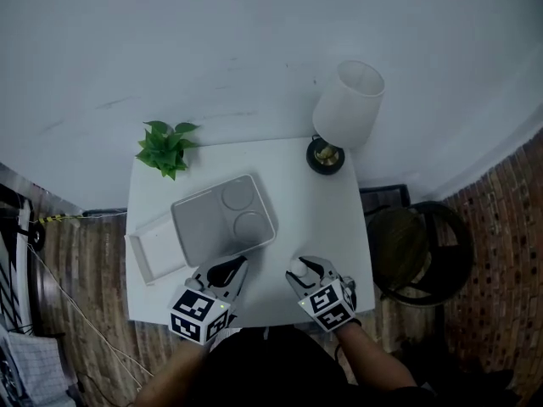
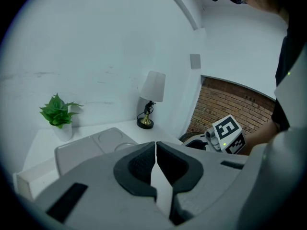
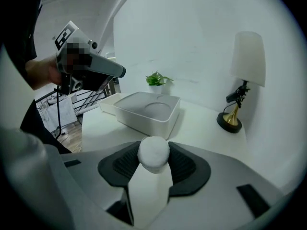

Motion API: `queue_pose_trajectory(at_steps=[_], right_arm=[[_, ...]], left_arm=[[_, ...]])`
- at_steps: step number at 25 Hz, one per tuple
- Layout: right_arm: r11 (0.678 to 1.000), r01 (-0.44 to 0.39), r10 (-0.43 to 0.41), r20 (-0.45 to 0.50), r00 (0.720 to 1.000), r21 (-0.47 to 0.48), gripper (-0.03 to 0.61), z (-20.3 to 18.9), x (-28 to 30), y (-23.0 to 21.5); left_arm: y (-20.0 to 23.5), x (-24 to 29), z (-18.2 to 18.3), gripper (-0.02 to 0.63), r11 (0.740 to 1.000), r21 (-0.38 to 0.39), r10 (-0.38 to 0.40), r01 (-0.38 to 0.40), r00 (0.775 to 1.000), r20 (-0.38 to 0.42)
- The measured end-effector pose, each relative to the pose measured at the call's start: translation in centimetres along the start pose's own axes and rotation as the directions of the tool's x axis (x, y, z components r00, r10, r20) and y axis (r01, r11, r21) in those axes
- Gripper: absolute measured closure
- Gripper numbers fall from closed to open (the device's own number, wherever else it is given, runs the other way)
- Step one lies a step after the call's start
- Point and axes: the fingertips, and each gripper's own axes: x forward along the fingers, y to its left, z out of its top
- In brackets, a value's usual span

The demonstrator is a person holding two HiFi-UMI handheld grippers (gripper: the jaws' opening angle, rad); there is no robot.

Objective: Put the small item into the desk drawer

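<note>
A small white ball (image 3: 153,157) sits between the dark pads of my right gripper (image 3: 154,151), which is shut on it. From the head view the same ball (image 1: 299,269) shows at the tip of that gripper (image 1: 307,270), held over the front edge of the white table (image 1: 314,202). My left gripper (image 2: 156,145) has its jaws touching with nothing between them; it hangs at the front of the table (image 1: 227,268), just before a grey tray (image 1: 225,221) with two round recesses. Beside the tray, a white open drawer box (image 1: 151,253) juts out at the table's left edge.
A potted green plant (image 1: 167,148) stands at the back left corner and a white-shaded lamp (image 1: 348,108) on a dark base at the back right. A dark round stool (image 1: 420,253) stands right of the table, with a white wall behind and a brick-pattern floor around.
</note>
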Motion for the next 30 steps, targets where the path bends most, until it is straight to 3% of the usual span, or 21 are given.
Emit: queue_pose_trajectory(at_steps=[8, 17, 24, 30], right_arm=[[0.999, -0.047, 0.049, 0.084, 0.995, -0.024, 0.402, 2.7, -2.1, -0.4], [0.994, -0.078, 0.090, 0.155, 0.984, -0.077, 0.403, 8.8, -2.0, 0.9], [0.993, -0.074, 0.088, 0.151, 0.985, -0.091, 0.403, 13.9, 2.0, 5.5], [0.989, -0.098, 0.115, 0.153, 0.981, -0.112, 0.403, 19.2, 7.0, 12.5]], left_arm=[[1.3, -3.0, 1.5, 0.595, 0.992, -0.011, 0.122, -0.122, 0.991, 0.055], [5.0, -7.1, 2.1, 0.595, 0.980, -0.027, 0.201, -0.200, 0.972, 0.119], [11.5, -12.4, 1.1, 0.595, 0.974, -0.025, 0.226, -0.224, 0.964, 0.141], [18.3, -18.3, 0.1, 0.595, 0.970, -0.022, 0.240, -0.240, 0.955, 0.175]])
